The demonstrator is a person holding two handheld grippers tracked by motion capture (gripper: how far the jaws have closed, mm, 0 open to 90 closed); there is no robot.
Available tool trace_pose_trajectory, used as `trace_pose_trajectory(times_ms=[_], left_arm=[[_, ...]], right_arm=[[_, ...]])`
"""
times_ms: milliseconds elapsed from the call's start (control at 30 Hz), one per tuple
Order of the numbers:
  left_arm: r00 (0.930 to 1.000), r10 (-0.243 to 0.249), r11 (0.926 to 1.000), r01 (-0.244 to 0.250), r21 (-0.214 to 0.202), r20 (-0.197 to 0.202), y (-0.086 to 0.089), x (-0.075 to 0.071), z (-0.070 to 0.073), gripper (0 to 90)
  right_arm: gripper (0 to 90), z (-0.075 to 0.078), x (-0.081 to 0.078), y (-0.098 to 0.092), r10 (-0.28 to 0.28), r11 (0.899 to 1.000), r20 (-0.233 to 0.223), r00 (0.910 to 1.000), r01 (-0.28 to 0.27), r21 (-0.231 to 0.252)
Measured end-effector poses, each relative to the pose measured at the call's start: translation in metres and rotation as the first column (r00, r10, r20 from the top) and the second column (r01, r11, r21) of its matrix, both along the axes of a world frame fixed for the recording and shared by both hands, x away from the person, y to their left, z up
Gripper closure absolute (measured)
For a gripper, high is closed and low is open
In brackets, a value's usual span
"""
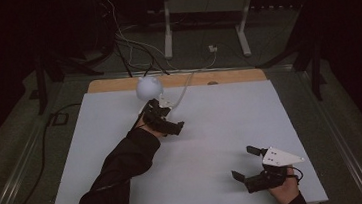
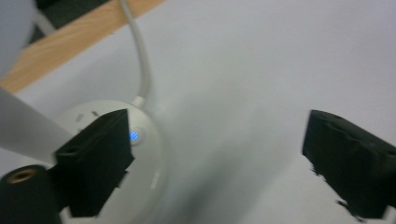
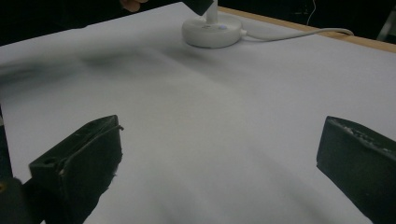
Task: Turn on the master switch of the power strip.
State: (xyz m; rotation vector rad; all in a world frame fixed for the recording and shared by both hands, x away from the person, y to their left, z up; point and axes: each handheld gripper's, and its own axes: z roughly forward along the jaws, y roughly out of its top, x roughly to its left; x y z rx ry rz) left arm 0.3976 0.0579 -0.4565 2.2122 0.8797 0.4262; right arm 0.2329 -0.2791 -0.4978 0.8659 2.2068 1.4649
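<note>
A white desk lamp stands at the far edge of the white board (image 1: pixel 221 123). Its round head (image 1: pixel 148 87) rises above my left gripper (image 1: pixel 168 116), which is open right at the lamp's base. In the left gripper view the round base (image 2: pixel 144 163) shows a small blue-lit button (image 2: pixel 134 136) just beside the left jaw, and my left gripper (image 2: pixel 217 144) holds nothing. My right gripper (image 1: pixel 246 162) rests open near the front right corner, far from the lamp. From the right gripper view (image 3: pixel 224 149) the base (image 3: pixel 212 32) sits far ahead.
The lamp's white cable (image 1: pixel 185 89) runs off the back over the wooden table edge (image 1: pixel 226 76) to a plug on the floor. A white metal stand (image 1: pixel 205 9) and loose cables (image 1: pixel 123 42) lie beyond the table. Dark floor surrounds it.
</note>
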Motion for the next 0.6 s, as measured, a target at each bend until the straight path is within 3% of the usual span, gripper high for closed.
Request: trace_pose_trajectory(times_ms=[133,367,467,600], left_arm=[[0.9987,-0.038,0.9992,0.038,-0.01,-0.035,0.002,-0.003,0.002,0.2],[0.995,-0.086,0.9958,0.084,-0.037,-0.052,0.007,-0.008,0.011,0.2],[0.99,-0.118,0.9909,0.112,-0.075,-0.078,0.012,-0.01,0.016,0.2],[0.9851,-0.152,0.9855,0.144,-0.089,-0.082,0.016,-0.014,0.021,0.2]], right_arm=[[0.0,0.0,0.0,0.0,-0.001,1.0,0.002,1.0,0.001,-0.001],[0.0,0.0,0.0,0.0,-0.001,1.0,0.003,1.0,0.001,-0.002],[0.0,0.0,0.0,0.0,0.0,1.0,0.004,1.0,0.0,-0.003],[0.0,0.0,0.0,0.001,0.002,1.0,0.003,1.0,-0.002,-0.004]])
